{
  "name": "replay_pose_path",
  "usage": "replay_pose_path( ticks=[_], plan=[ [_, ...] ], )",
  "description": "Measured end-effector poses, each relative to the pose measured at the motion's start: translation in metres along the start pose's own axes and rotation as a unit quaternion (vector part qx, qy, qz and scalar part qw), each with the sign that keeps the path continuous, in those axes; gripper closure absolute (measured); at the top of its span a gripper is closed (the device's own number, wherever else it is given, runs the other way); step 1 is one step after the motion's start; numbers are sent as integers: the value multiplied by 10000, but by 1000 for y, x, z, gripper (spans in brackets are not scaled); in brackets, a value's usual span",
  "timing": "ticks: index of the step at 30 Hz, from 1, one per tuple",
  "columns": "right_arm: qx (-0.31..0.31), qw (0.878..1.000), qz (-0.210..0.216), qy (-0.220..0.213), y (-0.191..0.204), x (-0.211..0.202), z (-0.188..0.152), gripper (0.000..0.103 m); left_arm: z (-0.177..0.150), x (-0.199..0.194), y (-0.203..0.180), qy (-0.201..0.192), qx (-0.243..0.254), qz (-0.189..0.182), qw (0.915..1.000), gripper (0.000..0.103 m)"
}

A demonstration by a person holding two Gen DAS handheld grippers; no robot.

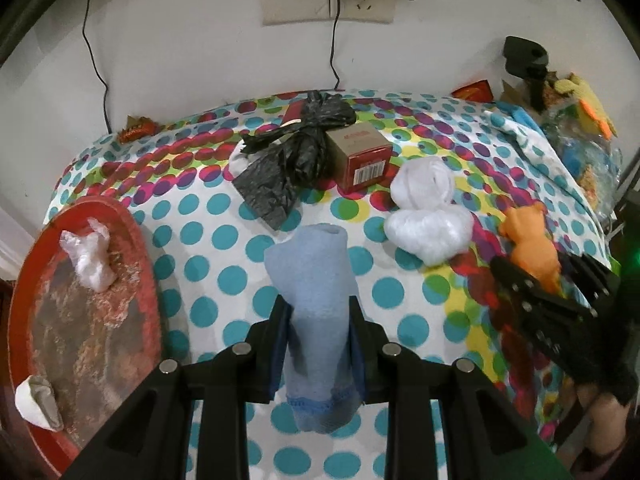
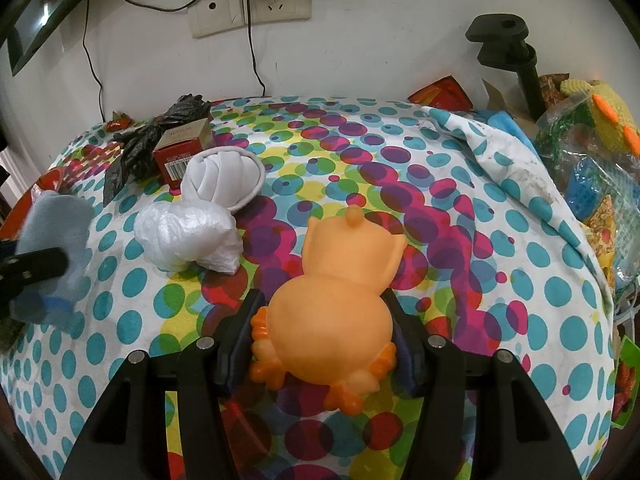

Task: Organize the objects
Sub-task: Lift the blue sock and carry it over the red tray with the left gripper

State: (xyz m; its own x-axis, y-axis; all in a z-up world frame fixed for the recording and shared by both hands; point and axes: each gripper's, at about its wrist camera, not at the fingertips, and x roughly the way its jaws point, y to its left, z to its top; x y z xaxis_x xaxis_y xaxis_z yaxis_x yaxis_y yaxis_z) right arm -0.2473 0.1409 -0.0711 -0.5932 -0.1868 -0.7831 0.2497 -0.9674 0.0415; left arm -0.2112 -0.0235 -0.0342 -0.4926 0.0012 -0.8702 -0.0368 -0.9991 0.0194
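Ahead of your left hand-held gripper (image 1: 318, 316) the dotted tabletop (image 1: 224, 248) lay open up to the black bag (image 1: 296, 152) and red box (image 1: 360, 154), which touched. The red tray (image 1: 132, 236) bounded your left. Two white bundles (image 2: 200, 216) stood between your grippers. Right of the right hand-held gripper (image 2: 324, 320) ran bare cloth until the clutter (image 2: 592, 168), probably bagged toys.

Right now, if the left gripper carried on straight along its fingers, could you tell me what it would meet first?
Probably the crumpled black plastic bag, directly ahead of the left gripper and the rolled light-blue cloth it holds; the red cardboard box sits just right of that line. Depth is uncertain.
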Motion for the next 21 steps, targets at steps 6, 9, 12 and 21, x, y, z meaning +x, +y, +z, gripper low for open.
replay_pose_path(
  ticks=[6,9,12,21],
  plan=[
    [-35,10000,-50,11,-1,1,0,48,-11,-24,12,-45,37,-45,10000,76],
    [-28,10000,-47,10,-1,1,-1,48,-15,-33,19,-83,85,64,9999,76],
    [-17,10000,-41,7,0,1,-1,48,-19,-45,32,-136,78,190,9997,76],
    [-62,9999,-116,23,1,1,0,48,-32,-63,95,-99,-379,519,9979,76]
  ],
)
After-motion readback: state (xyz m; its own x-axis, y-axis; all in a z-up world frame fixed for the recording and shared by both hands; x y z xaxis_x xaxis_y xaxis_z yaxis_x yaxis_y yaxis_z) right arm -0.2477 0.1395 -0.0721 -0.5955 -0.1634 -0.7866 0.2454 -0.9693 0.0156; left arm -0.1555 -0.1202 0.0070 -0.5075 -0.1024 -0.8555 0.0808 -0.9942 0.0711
